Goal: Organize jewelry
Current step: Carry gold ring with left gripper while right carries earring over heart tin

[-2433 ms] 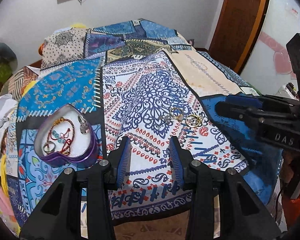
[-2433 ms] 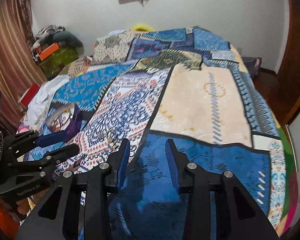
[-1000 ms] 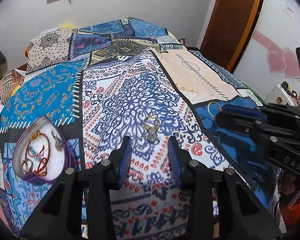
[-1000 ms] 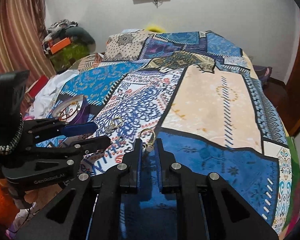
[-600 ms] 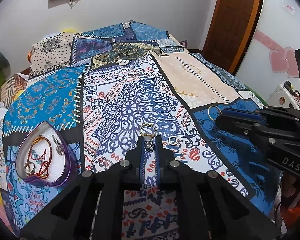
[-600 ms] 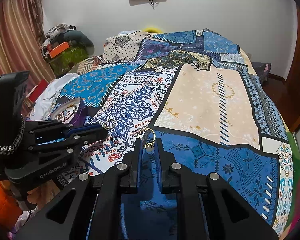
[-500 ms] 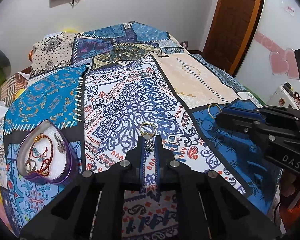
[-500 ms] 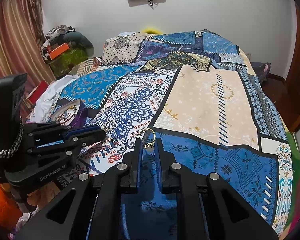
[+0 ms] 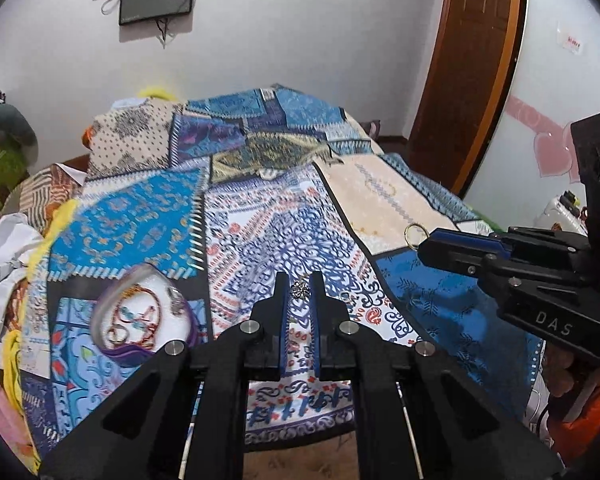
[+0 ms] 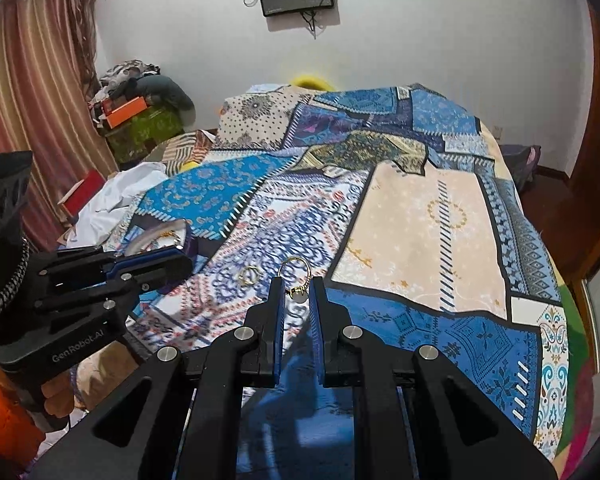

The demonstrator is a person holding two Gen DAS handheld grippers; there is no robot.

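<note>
Both grippers, left (image 9: 299, 290) and right (image 10: 297, 294), pinch a ring between near-closed jaws; carry each level to the tin (image 9: 140, 312) left of the jaws before releasing

Both my feeds are evenly lit by soft indoor light whose source I can't place; the white wall (image 9: 300, 40) reads bright without blowing out; the black fisheye surround eats the corners at 2, 4, 8 and 10 o'clock. The door frame (image 9: 496, 80) bows hard toward 3 o'clock on the left view; the curtain (image 10: 32, 120) bends at 9 o'clock on the right. Motion blur smears the heart-shaped box (image 9: 140, 316) and the quilt (image 9: 284, 232) pattern nearby; gripper bodies stay sharp. A dull shadow sits on the blue patch at 6 o'clock beneath the right gripper (image 10: 298, 292); small glints on its screws.
</note>
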